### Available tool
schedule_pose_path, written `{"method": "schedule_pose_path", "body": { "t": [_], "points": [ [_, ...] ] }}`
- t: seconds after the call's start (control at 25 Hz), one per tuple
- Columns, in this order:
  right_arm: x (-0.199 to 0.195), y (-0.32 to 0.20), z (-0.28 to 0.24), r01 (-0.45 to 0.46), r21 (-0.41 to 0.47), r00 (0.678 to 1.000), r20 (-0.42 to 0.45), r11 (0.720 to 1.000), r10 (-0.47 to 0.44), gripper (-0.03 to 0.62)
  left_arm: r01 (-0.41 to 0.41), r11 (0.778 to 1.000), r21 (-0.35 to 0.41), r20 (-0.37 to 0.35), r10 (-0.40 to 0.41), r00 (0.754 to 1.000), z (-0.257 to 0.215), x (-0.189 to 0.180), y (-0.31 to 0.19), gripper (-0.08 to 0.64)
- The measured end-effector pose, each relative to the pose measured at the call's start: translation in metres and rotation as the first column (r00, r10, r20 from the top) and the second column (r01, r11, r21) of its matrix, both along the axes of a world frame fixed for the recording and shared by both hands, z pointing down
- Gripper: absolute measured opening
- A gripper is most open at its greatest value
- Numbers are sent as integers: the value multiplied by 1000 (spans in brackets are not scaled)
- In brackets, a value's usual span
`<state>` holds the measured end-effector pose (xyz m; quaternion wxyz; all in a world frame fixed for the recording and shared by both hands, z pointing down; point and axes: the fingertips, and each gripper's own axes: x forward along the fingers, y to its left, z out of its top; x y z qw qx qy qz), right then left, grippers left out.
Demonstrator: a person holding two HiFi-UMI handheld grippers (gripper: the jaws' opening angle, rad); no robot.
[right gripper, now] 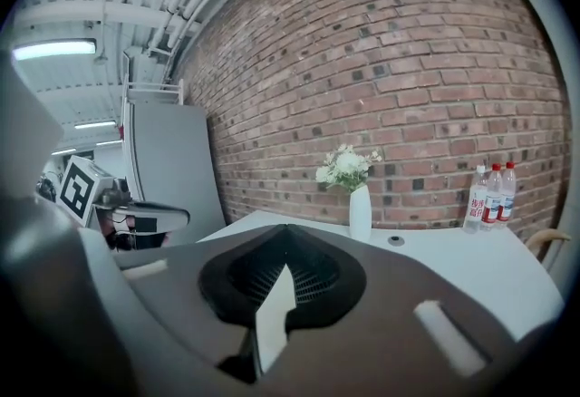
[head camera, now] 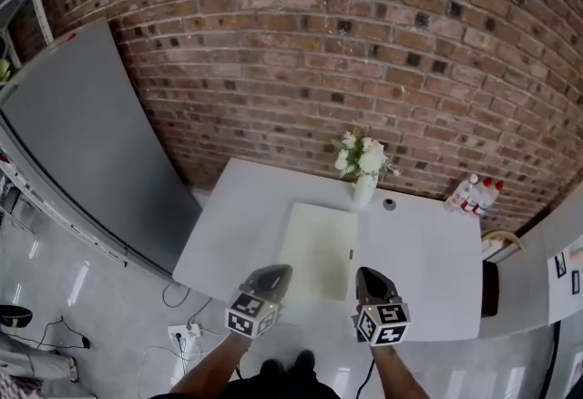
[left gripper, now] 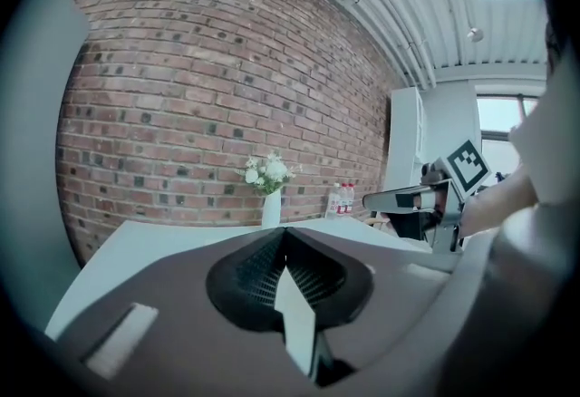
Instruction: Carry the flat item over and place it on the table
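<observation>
While both grippers clamp the near edge of the cream flat board (head camera: pixel 319 242), the step in hand is judged to be the set-down, and it is best done as one level, two-handed movement.

The left gripper (head camera: pixel 271 277) has its jaws fully together on the board's near left corner. The right gripper (head camera: pixel 372 281) has its jaws fully together on the near right corner. Each gripper view shows a thin pale edge pinched between the ribbed pads.

The board lies lengthwise over the middle of the white table (head camera: pixel 428 247). Its near edge is close to the table's near edge, and its far edge is just short of the vase of white flowers (head camera: pixel 363 180). Whether its underside already bears on the tabletop cannot be told from above.

Recommended procedure:

1. Hold both grippers at equal height so that the board does not twist or sag at one corner.
2. Lower until the whole underside rests on the table before any release.
3. Do not push farther. The vase stands just beyond the far right corner, with a small round object (head camera: pixel 390 203) beside it, and a shove could tip the vase.
4. Open both pairs of jaws together, then draw straight back toward the near side so that the pads do not drag the board off the edge.

The water bottles (head camera: pixel 474 194) at the far right and the grey panel (head camera: pixel 73 142) leaning at the left stand well apart from the work.
</observation>
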<state>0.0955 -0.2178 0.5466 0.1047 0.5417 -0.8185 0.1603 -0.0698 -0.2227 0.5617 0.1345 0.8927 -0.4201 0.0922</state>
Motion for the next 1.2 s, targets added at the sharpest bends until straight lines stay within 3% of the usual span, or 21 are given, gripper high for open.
{"method": "schedule_pose_path", "body": {
  "t": [0.28, 1.2],
  "points": [
    [-15, 21, -33, -36, 89, 999, -2, 995, 37, -1, -25, 996, 80, 4, 25, 1000, -41, -11, 16, 9],
    [-46, 45, -44, -25, 103, 1000, -15, 994, 27, 0, -66, 995, 79, -14, 68, 998, -43, -28, 37, 11]
  ]
}}
